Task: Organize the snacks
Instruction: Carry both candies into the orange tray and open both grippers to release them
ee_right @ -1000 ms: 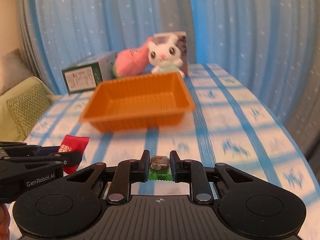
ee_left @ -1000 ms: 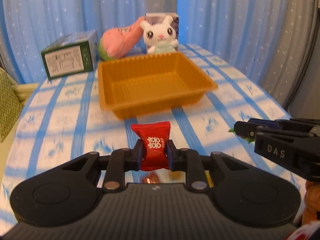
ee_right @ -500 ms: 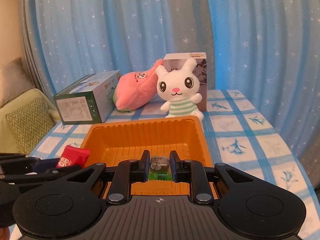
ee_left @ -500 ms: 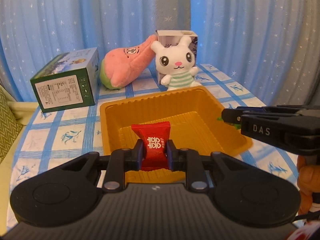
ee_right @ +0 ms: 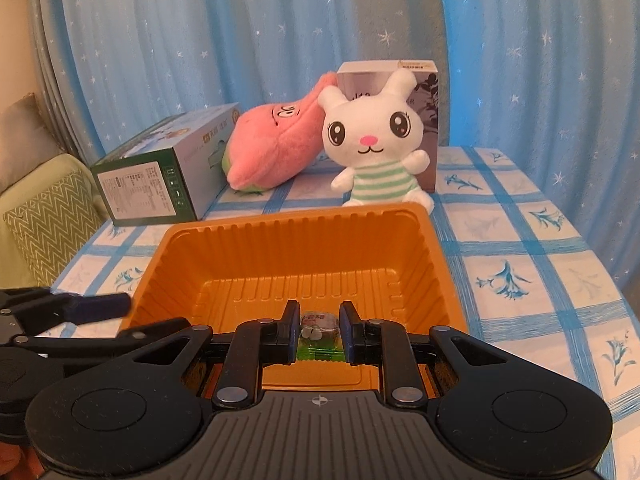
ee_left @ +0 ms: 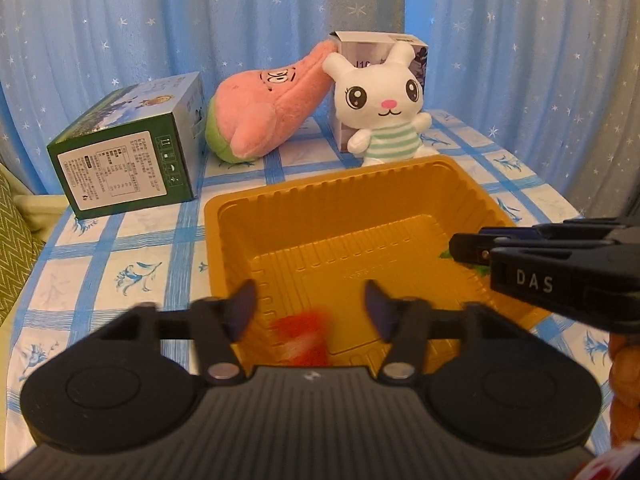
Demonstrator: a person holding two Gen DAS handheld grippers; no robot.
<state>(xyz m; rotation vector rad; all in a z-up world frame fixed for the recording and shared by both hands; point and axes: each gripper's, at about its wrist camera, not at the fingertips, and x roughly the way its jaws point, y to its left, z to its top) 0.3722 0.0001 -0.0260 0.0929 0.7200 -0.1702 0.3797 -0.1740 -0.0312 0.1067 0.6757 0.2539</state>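
The left gripper (ee_left: 306, 304) is opening over the near edge of the orange tray (ee_left: 320, 188), and the blurred red candy (ee_left: 302, 338) drops free between its jaws; it may bounce out over the near wall. The right gripper (ee_right: 319, 330) is clamped on a green candy (ee_right: 319, 334) above the same tray. The tray sits mid-tabletop on a blue checked cloth (ee_right: 520, 248), before a starry curtain (ee_right: 240, 40).

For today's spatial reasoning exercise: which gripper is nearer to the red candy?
Left. The left gripper, jaws opening, sits directly above the red candy dropping into the orange tray; the right gripper, farther off, is shut on the green candy.
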